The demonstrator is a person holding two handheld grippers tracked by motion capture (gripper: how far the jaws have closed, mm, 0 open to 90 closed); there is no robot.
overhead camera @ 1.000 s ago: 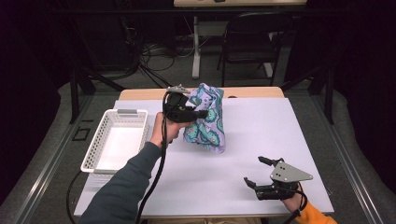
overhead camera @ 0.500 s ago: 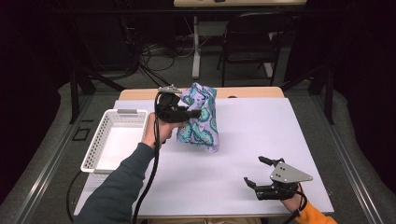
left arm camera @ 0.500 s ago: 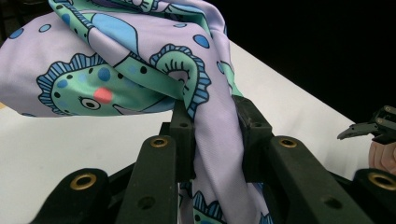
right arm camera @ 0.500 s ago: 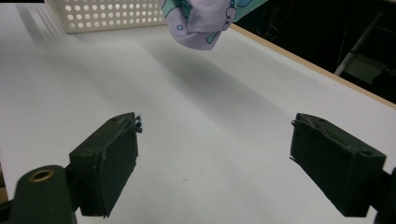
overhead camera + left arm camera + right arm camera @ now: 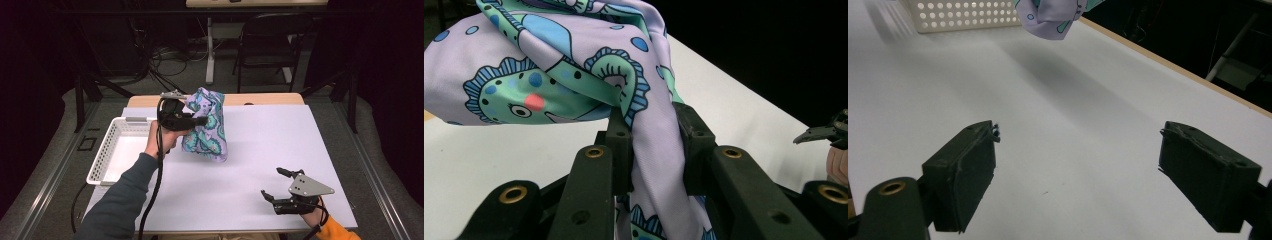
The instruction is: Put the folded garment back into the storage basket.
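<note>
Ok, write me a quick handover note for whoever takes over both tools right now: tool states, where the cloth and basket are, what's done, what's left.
Left tool: shut on the patterned cloth, holding it bunched above the table, its lower end hanging close to the surface.
Right tool: open, holding nothing, low over the near right corner of the table.
White basket: at the table's left edge, with nothing in it, just left of the cloth.
Done: cloth gripped and lifted.
Left: probably carry the cloth over the basket and release it there; that is a guess from the layout.
</note>
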